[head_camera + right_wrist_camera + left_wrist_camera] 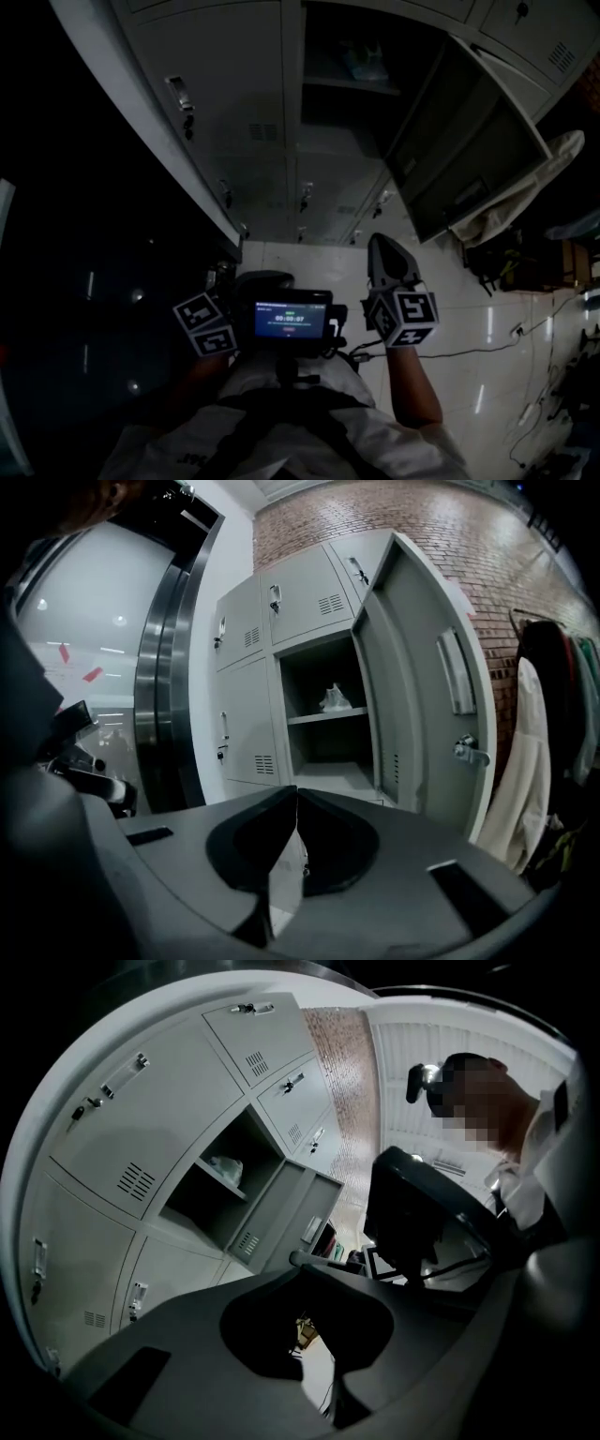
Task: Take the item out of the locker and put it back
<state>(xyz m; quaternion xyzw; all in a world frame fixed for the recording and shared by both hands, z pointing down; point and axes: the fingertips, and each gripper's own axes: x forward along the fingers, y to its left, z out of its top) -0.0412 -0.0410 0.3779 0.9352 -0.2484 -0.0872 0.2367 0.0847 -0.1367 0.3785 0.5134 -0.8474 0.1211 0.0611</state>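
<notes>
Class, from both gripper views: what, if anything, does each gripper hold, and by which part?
Nothing is held. Left gripper and right gripper both have jaws together, empty; the item lies inside the open locker.

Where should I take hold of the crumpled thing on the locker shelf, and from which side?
Probably the crumpled thing is best pinched at its raised peak, which stands up from the shelf. Come level through the open front: both sides are walled in, and the door hangs open at the right. The right gripper is shut; open it first.
</notes>
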